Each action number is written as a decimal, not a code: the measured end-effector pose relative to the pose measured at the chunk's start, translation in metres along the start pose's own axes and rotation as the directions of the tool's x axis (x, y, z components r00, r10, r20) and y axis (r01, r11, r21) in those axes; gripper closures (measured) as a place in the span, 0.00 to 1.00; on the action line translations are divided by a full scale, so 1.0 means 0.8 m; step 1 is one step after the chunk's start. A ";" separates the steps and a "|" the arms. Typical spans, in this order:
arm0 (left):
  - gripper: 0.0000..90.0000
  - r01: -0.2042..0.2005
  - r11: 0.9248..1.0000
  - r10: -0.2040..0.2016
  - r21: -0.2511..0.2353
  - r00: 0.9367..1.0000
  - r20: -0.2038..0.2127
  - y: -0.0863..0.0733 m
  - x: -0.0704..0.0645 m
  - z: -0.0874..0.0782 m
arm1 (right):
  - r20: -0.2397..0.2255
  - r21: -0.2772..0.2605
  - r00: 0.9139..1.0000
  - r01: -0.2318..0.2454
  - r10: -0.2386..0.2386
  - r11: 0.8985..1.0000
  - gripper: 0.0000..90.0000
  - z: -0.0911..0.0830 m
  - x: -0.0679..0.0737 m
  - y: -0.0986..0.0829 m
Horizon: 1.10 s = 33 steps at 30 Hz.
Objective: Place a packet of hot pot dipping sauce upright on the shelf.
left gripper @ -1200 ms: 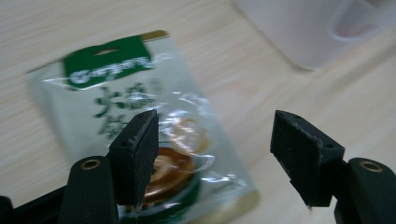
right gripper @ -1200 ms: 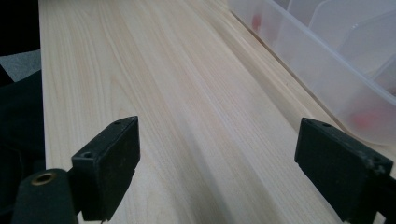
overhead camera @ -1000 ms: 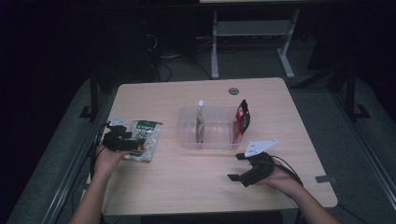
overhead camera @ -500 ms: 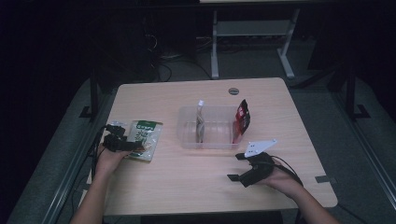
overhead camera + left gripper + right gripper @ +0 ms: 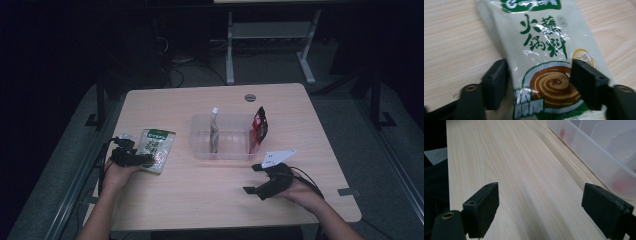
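L gripper [image 5: 537, 82] jaws apart, straddling green sauce packet [image 5: 544, 57] lying flat on table [image 5: 210, 200], left of clear bin [image 5: 225, 150] | R gripper [image 5: 541, 207] jaws apart, idling over bare wood | risk: slick flat film probably slipping or crumpling when jaws are closing, bc nothing thick to bite.

the high view is dim: the room around the table [image 5: 210, 200] is nearly black, and the tabletop alone is evenly lit from above, with soft, short shadows. its detail is grainy and soft. the left gripper view is bright; white glare streaks the glossy sauce packet [image 5: 544, 50], its print is slightly smeared, and the near jaws are blurred. the right gripper view is well lit, the near wood sharp, the far clear tray [image 5: 599, 157] out of focus.
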<state>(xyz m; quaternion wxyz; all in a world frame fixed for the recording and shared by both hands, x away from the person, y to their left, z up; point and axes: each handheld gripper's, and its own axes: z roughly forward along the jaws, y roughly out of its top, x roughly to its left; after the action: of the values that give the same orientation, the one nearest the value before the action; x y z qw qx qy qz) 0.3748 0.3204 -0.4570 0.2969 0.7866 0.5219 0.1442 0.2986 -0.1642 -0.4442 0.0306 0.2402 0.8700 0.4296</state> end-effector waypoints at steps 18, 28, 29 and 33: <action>0.92 0.007 1.000 -0.006 -0.018 1.000 0.026 -0.001 0.007 -0.003 | 0.007 0.003 1.000 -0.001 0.001 1.000 0.16 0.003 -0.001 0.001; 0.99 0.031 0.999 -0.026 -0.040 0.994 0.109 -0.003 0.016 -0.012 | 0.025 -0.019 0.998 -0.060 0.060 0.998 0.15 -0.001 -0.011 0.000; 0.99 0.031 0.999 -0.026 -0.040 0.994 0.109 -0.003 0.016 -0.012 | 0.025 -0.019 0.998 -0.060 0.060 0.998 0.15 -0.001 -0.011 0.000; 0.99 0.015 0.998 -0.007 -0.065 0.992 0.128 -0.001 0.012 -0.022 | 0.025 -0.005 0.996 -0.082 0.082 0.997 0.15 -0.003 -0.016 0.002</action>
<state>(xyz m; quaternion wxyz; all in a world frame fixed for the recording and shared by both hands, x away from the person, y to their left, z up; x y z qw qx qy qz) 0.3688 0.3348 -0.4440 0.3565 0.7810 0.5011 0.1090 0.3097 -0.1707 -0.4430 0.0244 0.2810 0.8581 0.4289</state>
